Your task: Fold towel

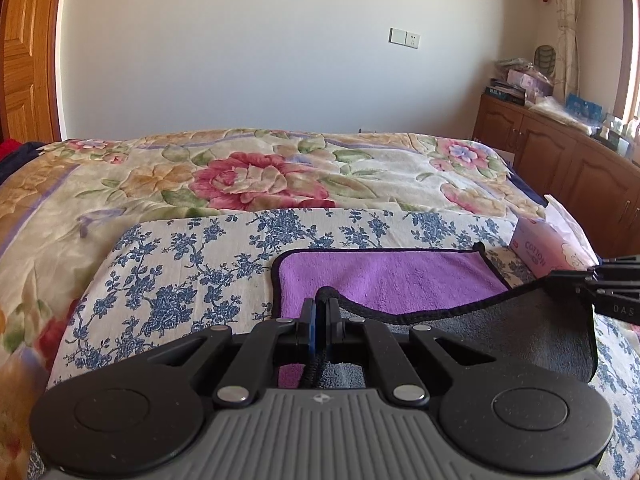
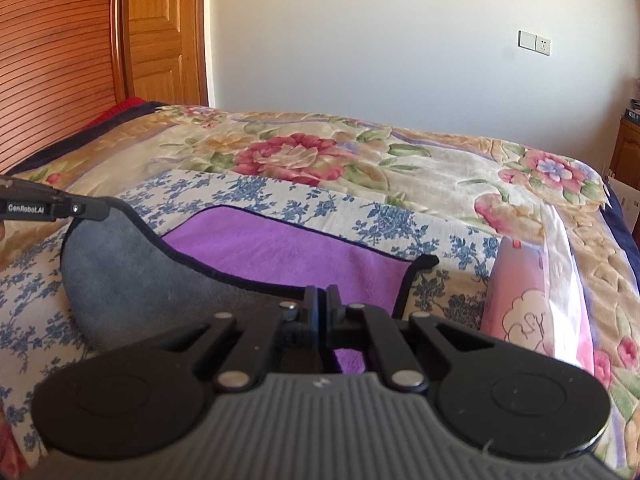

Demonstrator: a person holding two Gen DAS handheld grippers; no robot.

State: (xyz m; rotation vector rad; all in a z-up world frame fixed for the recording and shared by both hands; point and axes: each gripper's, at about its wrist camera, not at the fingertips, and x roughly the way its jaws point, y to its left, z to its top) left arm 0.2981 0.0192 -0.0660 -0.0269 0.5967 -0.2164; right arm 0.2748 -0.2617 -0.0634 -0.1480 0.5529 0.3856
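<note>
A towel, purple [image 1: 384, 276] on one face and grey on the other with a black hem, lies on a blue-flowered cloth [image 1: 192, 264] on the bed. Its near edge is lifted, so the grey underside [image 1: 532, 340] shows. My left gripper [image 1: 320, 304] is shut on the hem at the near left corner. My right gripper [image 2: 321, 294] is shut on the hem at the near right corner. The right gripper also shows at the right edge of the left wrist view [image 1: 576, 280]. The left gripper also shows at the left edge of the right wrist view [image 2: 92, 209]. The purple face [image 2: 280, 252] lies flat beyond.
A pink tissue pack [image 1: 540, 248] lies just right of the towel; it also shows in the right wrist view [image 2: 524, 304]. A floral quilt [image 1: 260, 180] covers the bed. A wooden cabinet [image 1: 560, 152] stands at the right and a wooden door [image 2: 160, 32] at the left.
</note>
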